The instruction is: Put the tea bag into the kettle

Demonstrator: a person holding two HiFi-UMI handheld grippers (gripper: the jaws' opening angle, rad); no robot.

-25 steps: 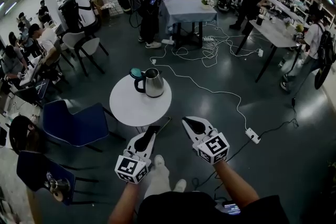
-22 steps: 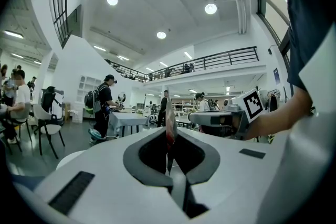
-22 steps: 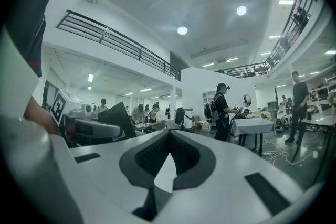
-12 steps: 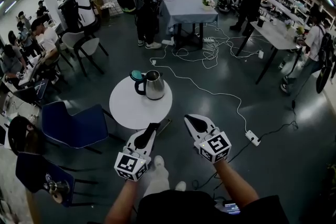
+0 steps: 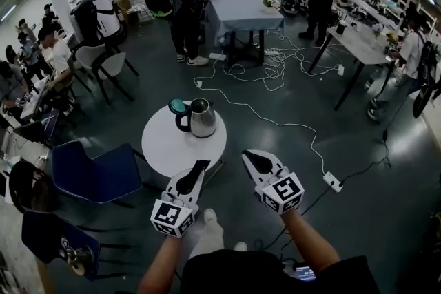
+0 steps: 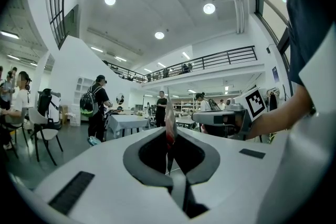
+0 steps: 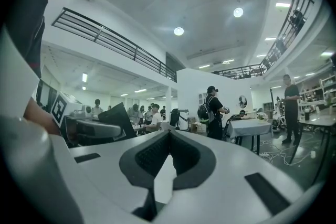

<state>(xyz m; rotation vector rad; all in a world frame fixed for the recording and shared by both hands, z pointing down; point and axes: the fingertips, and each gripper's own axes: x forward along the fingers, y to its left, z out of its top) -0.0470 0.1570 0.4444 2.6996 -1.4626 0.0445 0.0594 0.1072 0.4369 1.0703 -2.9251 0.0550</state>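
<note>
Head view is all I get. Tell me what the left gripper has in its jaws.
Observer: The left gripper is shut on a tea bag.
Operator: Describe how it sits.
Observer: Upright and edge-on, with its top sticking out past the jaws.
Operator: Now check the right gripper.
Observer: The right gripper is shut, with nothing between its jaws.
</note>
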